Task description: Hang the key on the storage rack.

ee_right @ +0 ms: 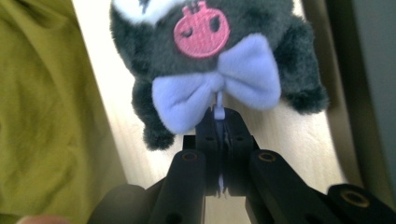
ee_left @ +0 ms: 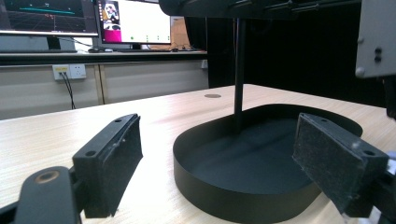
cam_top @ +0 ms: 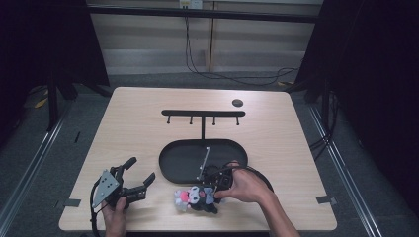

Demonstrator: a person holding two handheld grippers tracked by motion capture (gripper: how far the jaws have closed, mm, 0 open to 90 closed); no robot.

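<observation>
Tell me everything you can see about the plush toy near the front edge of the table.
The plush toy is small, dark grey and fuzzy, with a pink embroidered skull patch, a lavender bow and stubby paws. It lies on the wooden table near the front edge, beside the black tray. The right gripper is shut on its small loop below the bow.
</observation>
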